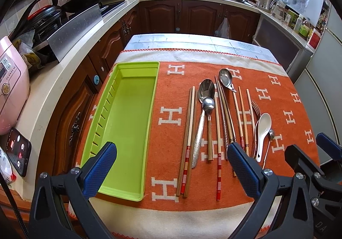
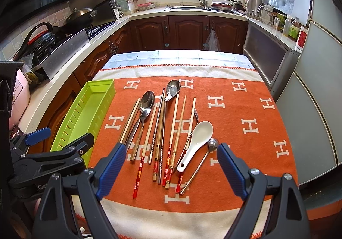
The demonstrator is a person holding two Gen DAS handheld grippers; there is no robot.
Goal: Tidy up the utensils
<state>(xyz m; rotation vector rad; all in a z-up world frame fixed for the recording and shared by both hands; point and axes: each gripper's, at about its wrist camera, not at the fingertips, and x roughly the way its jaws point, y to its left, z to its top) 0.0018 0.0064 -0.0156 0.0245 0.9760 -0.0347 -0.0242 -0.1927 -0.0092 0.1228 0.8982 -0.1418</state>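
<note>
Right wrist view: both tongs, left [image 1: 172, 161] and right [image 2: 171, 161], gape wide, holding nothing.

Behind our left jaws, the green tray [image 1: 126, 123] loses its near left corner. The fork [image 1: 255, 110] lies mostly under the white spoon [image 1: 263, 130], and writing on the phone [image 1: 18, 151] is too small to read.

Tray [image 1: 128, 123] left on cloth [image 1: 168, 81] – utensils [image 1: 215, 115] in row to right; fork [image 1: 256, 110] seemingly under spoon [image 1: 263, 130].
</note>
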